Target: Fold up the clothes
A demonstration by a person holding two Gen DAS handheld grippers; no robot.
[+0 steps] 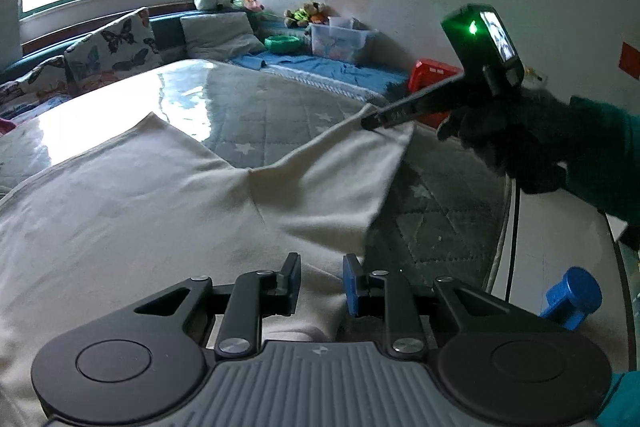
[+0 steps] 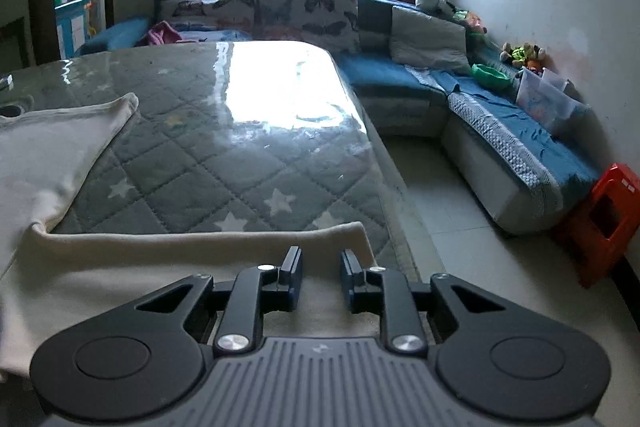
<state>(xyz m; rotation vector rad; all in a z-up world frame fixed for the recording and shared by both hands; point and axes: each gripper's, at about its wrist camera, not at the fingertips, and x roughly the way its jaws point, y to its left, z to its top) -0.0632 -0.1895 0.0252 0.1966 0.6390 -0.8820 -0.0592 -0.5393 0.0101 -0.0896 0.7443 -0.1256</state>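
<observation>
Your left gripper (image 1: 321,281) hangs with its jaws apart and nothing between them, low over the body of the shirt (image 1: 132,211); whether the fingertips touch the cloth you cannot tell from here. Your right gripper (image 2: 320,277) also shows a gap between its pads in its own view, with the sleeve (image 2: 208,247) passing under them. Seen from the left camera, though, that gripper's tip (image 1: 374,123) sits at the sleeve's end and the cloth rises toward it like a tent, so it looks as if it is carrying the sleeve. The two views disagree, and you cannot tell for sure whether the grip is closed.

The cream shirt lies spread on the quilted table (image 2: 248,155), mostly flat. The far sleeve (image 2: 116,107) is stretched out and untouched.

Judging by this, the fold is only beginning. No part of the shirt lies doubled over yet, and the body is at full width. The near sleeve is probably the step in hand: it should be brought across onto the body. After that come the far sleeve, then the sides, then the lengthwise fold. Nearly all the work is left.
</observation>
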